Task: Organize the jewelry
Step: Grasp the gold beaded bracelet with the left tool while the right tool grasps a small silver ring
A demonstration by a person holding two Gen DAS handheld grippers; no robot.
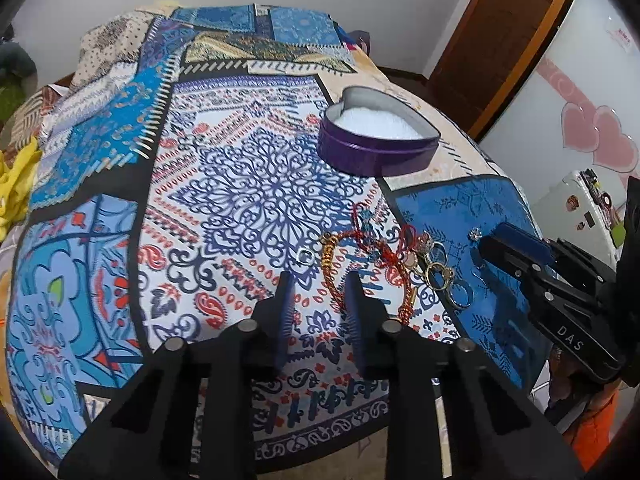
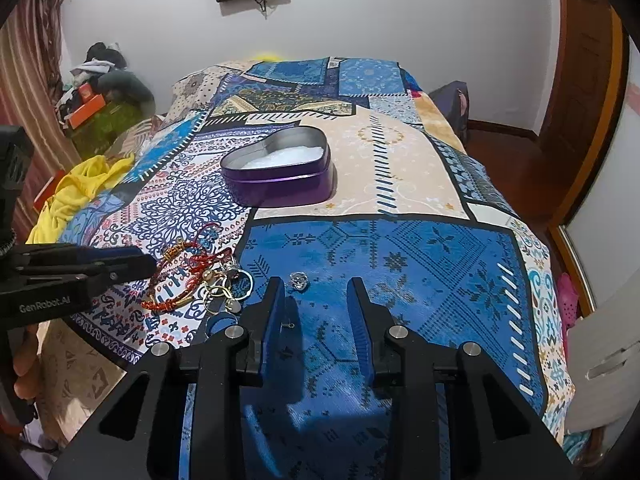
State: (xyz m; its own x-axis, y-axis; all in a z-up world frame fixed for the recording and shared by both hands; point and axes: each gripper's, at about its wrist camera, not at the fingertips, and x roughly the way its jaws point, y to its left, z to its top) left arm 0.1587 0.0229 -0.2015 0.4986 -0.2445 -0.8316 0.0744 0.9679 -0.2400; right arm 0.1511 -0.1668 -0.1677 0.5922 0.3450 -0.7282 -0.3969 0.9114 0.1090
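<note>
A purple heart-shaped tin (image 1: 376, 136) with white padding stands open on the patterned bedspread; it also shows in the right wrist view (image 2: 280, 172). A pile of jewelry lies near the bed's front: red and gold cord bracelets (image 1: 360, 248) (image 2: 180, 276), gold and silver rings (image 1: 440, 272) (image 2: 224, 292), a lone silver ring (image 1: 306, 256) and a crystal stud (image 1: 475, 234) (image 2: 299, 280). My left gripper (image 1: 318, 280) is open and empty, just short of the bracelets. My right gripper (image 2: 316, 284) is open and empty, just short of the stud.
The bed's front edge and right edge drop to a wooden floor (image 2: 520, 168). Yellow cloth (image 2: 80, 188) lies at the left side. A wooden door (image 1: 500, 40) and a white cabinet with pink hearts (image 1: 580, 128) stand to the right.
</note>
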